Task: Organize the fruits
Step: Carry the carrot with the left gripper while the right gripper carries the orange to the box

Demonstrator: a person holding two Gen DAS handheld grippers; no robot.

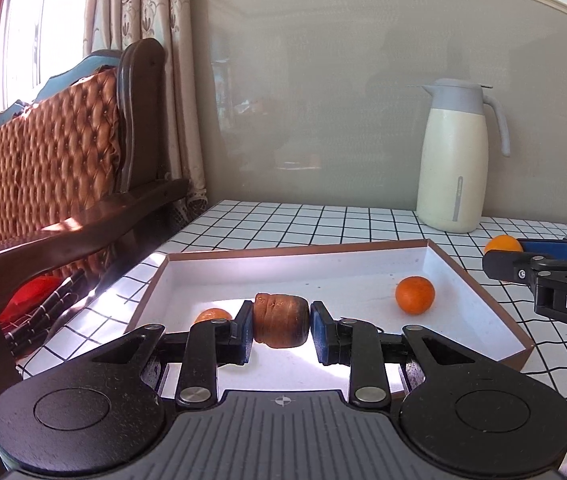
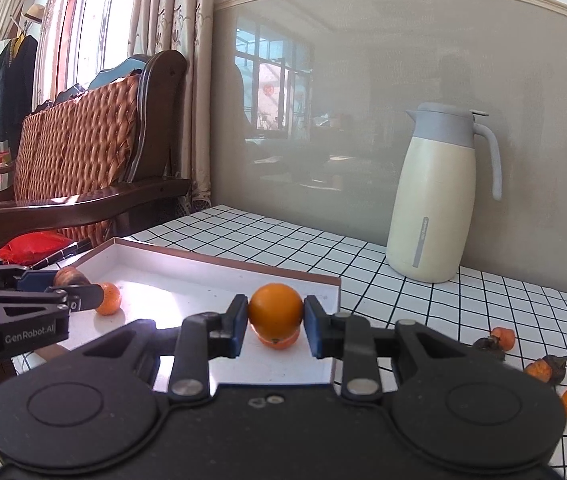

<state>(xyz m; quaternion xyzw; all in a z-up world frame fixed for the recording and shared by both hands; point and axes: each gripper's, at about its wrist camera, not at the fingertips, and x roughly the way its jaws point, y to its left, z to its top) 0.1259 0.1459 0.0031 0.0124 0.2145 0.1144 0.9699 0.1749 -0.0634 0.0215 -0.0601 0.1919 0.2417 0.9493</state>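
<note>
A living room corner is showing: curtained window and a brown tufted wooden-armed sofa on the left, a grey wall behind, and a table under a white cloth with a black grid pattern.

Going left to right, a shallow white cardboard tray with a brown rim is lying on the cloth. Over its near left part the left gripper is hanging, its blue-padded fingers closed partway and pressing both sides of a wrinkled brown oval fruit, held above the tray floor. A small orange tangerine is lying in the tray just behind the left finger, and a second loose tangerine is sitting in the tray further right.

The right gripper is hovering over the tray's right end, its fingers closed partway on a smooth round orange; whether the orange shape under it is another fruit or a reflection is unclear. A cream thermos jug with a grey lid and handle is standing near the wall. Small orange and dark fruits are lying scattered on the cloth at far right, outside the tray.

Risks, as a judgement: the round orange is likely to roll once freed and knock the loose fruit; the soft-looking brown fruit may bruise under tight pressure; both grippers are working over one tray and could collide.
</note>
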